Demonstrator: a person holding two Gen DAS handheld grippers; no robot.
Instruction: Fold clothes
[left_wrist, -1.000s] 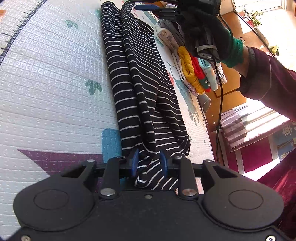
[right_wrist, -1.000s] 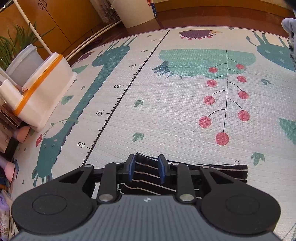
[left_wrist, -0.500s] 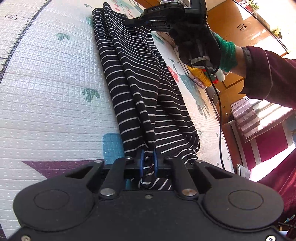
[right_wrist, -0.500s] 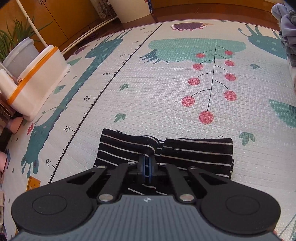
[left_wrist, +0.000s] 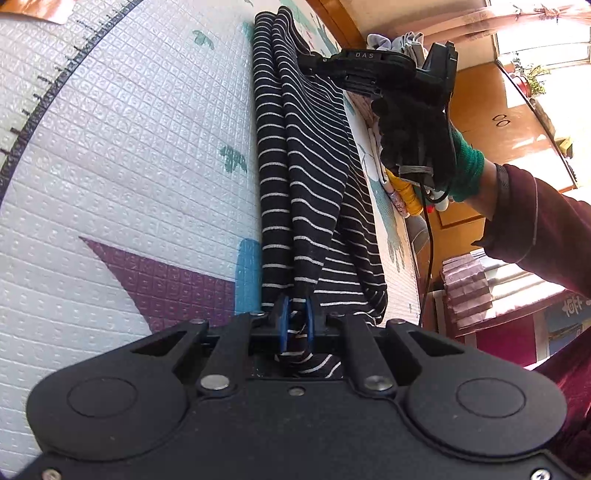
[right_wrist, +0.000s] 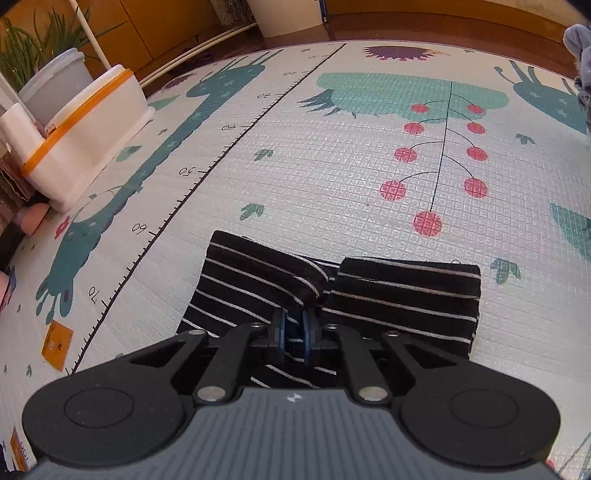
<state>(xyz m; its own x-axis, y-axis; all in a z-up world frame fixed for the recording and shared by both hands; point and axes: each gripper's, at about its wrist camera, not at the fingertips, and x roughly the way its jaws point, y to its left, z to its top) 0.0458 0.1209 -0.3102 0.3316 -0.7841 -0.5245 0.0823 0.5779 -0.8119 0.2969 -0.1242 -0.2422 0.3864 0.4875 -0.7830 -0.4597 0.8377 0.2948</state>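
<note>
A black garment with thin white stripes (left_wrist: 310, 177) lies stretched in a long narrow fold on the play mat (left_wrist: 110, 166). My left gripper (left_wrist: 295, 314) is shut on its near end, the cloth bunched between the blue pads. At the far end my right gripper (left_wrist: 314, 62) pinches the cloth, held by a gloved hand (left_wrist: 413, 136). In the right wrist view the striped garment (right_wrist: 399, 299) puckers up into two humps on either side of my right gripper (right_wrist: 294, 326), which is shut on it.
A heap of mixed clothes (left_wrist: 402, 192) lies on the mat past the garment's right side. White tubs with an orange band (right_wrist: 85, 133) and a potted plant (right_wrist: 33, 48) stand at the mat's left edge. Wooden cabinets (left_wrist: 495, 125) line the wall.
Both grippers went from open around the garment's ends to shut on them. The cloth has since lifted and pulled taut between them, puckering at each grip.
</note>
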